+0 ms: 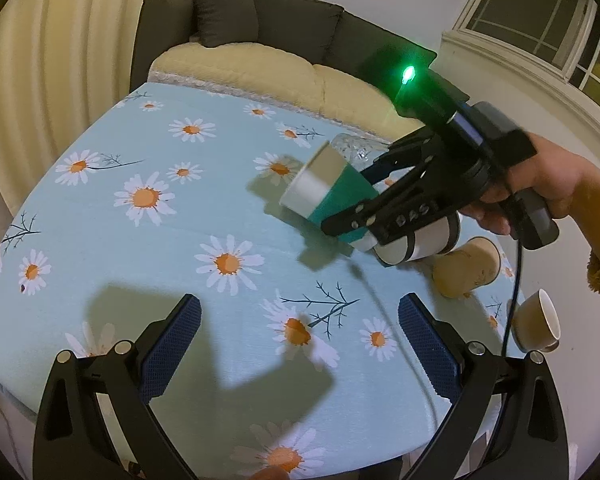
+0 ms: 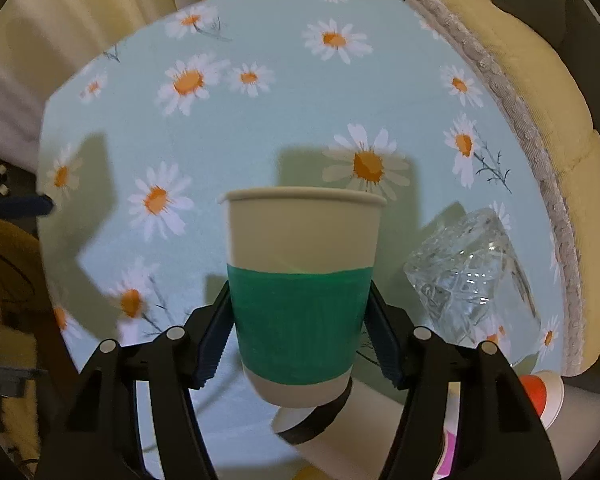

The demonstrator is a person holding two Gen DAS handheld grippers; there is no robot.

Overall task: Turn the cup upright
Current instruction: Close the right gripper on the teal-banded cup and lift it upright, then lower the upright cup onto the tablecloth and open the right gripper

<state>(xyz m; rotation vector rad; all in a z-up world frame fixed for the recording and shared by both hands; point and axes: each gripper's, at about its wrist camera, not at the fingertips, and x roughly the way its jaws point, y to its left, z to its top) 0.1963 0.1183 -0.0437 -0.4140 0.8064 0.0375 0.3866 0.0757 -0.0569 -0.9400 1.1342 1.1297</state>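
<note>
Right gripper [image 2: 300,320] was clamped on the green-banded paper cup [image 2: 300,292], held clear of the table [image 1: 100,220]. Left gripper [image 1: 300,344] gaped wide, empty.

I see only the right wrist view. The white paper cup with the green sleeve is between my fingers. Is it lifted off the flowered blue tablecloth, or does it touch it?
Observer: Lifted. In the left wrist view the white paper cup with the green sleeve hangs tilted in the right gripper, and its shadow falls on the flowered blue tablecloth below it.
Operator: Does the left gripper hold something?
Observer: No. The left gripper is open, with nothing between its blue pads.
Operator: Are there other cups that I miss?
Observer: Yes. A brown paper cup lies on its side, and a small beige ceramic cup lies tipped near the table edge.
</note>
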